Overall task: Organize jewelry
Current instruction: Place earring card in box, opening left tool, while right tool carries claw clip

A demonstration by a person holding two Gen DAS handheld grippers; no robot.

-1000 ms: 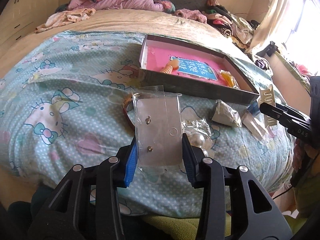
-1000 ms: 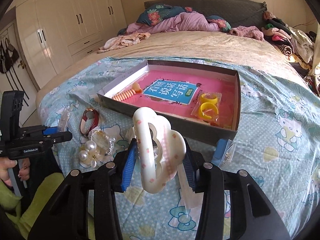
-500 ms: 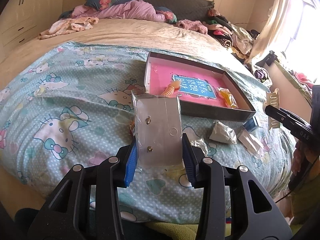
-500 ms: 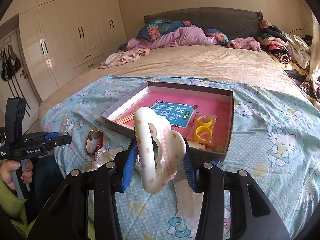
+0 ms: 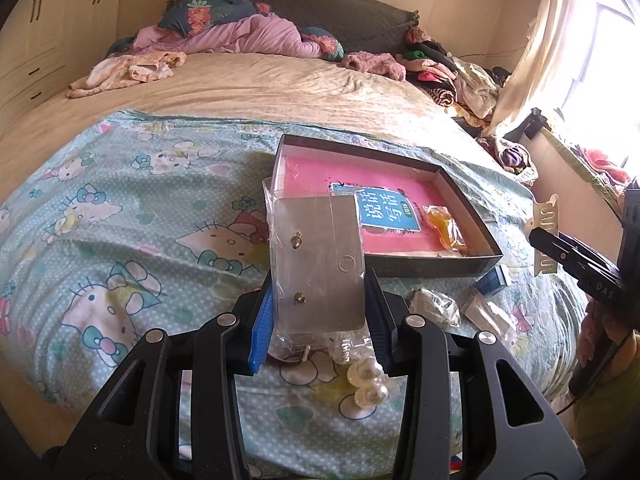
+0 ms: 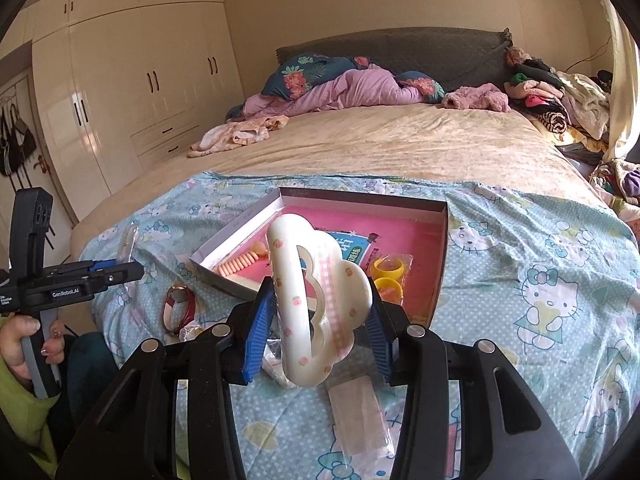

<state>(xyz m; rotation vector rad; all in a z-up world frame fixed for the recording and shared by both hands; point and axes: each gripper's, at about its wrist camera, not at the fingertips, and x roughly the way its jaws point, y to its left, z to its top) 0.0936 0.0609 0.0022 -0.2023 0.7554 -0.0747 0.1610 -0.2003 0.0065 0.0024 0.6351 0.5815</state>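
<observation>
Above the bedspread (image 5: 120, 216), left gripper (image 5: 319, 316) clamps earring card (image 5: 318, 264), right gripper (image 6: 320, 322) hair claw (image 6: 316, 300).

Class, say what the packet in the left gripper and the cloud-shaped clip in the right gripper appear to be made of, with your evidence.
Earring packet: likely thin clear plastic film around a grey card; it glints and creases, and the box shows through its top.
Cloud-shaped clip: probably hard glossy plastic, cream with printed pink motifs; smooth moulded edges and a shine.

Daylight entered from the overexposed window behind the cream curtain (image 5: 520, 76), blown white. Glossy cream wardrobe doors (image 6: 120, 92) showed glare. Fisheye curvature and dark vignette marked frame edges; centres stayed sharp.
</observation>
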